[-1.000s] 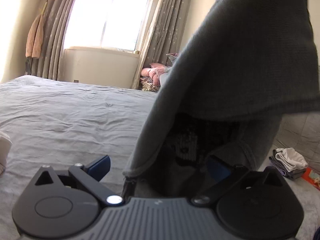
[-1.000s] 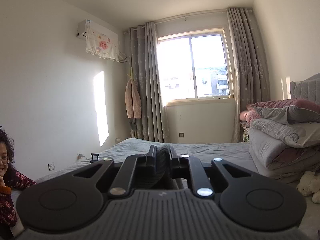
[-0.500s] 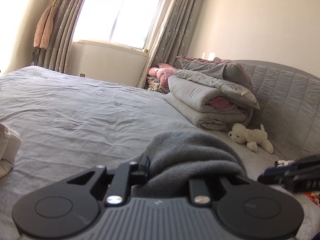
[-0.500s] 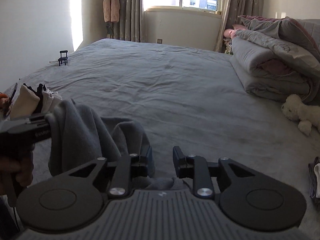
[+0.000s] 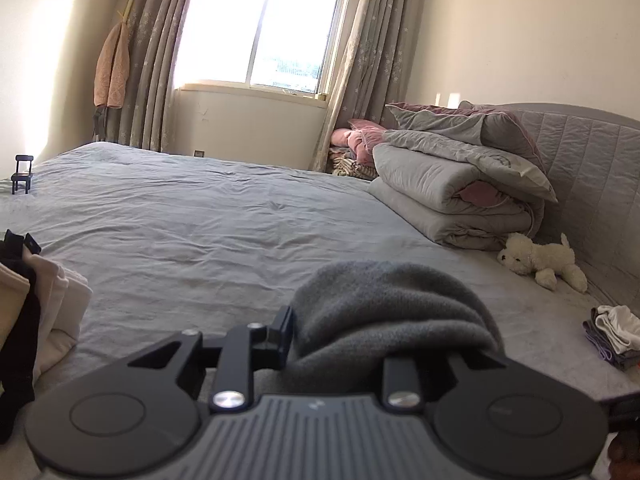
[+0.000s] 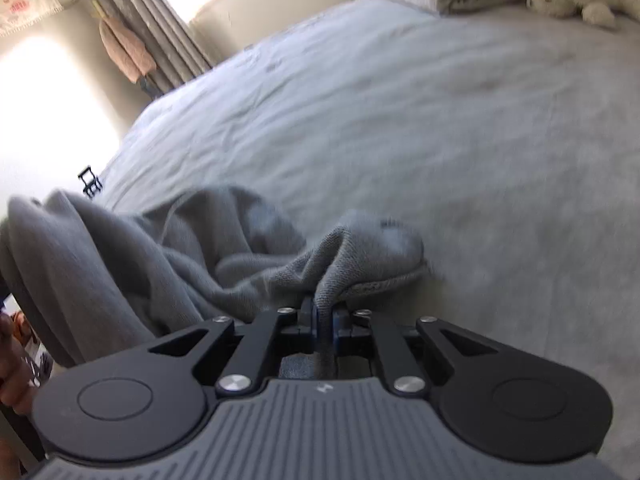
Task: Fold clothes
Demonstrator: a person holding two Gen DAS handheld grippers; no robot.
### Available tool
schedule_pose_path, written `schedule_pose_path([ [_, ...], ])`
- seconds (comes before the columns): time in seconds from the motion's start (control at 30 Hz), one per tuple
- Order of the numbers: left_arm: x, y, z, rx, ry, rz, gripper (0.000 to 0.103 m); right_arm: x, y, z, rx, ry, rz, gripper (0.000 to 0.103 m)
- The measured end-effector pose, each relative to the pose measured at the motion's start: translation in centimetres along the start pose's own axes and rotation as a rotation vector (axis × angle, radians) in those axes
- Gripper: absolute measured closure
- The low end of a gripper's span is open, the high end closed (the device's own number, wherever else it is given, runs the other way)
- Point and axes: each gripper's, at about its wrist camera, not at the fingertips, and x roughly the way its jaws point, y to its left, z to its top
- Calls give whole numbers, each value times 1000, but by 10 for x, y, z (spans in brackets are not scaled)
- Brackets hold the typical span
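A grey knit garment (image 5: 392, 312) lies bunched on the grey bed sheet (image 5: 208, 232). My left gripper (image 5: 344, 344) has its jaws wide apart; the left finger (image 5: 282, 332) shows, and the cloth is heaped over the right side and hides the right finger. In the right wrist view the same garment (image 6: 168, 248) trails to the left over the bed (image 6: 440, 128). My right gripper (image 6: 323, 320) is shut on a fold of the garment, which rises from between the pads.
A stack of folded light and dark clothes (image 5: 36, 304) sits at the left. Folded duvets (image 5: 460, 184), a white plush dog (image 5: 540, 260) and a small clothes pile (image 5: 612, 332) are at the right by the headboard. A tiny black chair (image 5: 22, 174) stands far left.
The garment, held high one second ago, has come down onto the bed. My right gripper opened, then shut on a fold of it. My left gripper stays spread under the cloth.
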Motion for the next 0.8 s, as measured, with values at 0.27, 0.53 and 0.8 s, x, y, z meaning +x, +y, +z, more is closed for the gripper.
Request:
schedule_pose_path([
  [0.27, 0, -10, -6, 40, 52, -106, 17, -162, 27, 124, -212, -601, -179, 95],
  [0.53, -10, -38, -17, 181, 45, -254, 7, -188, 107, 186, -410, -606, -39, 94],
  [0.8, -2, -27, -27, 206, 180, -225, 3, 5, 129, 116, -513, 72, 50, 91],
])
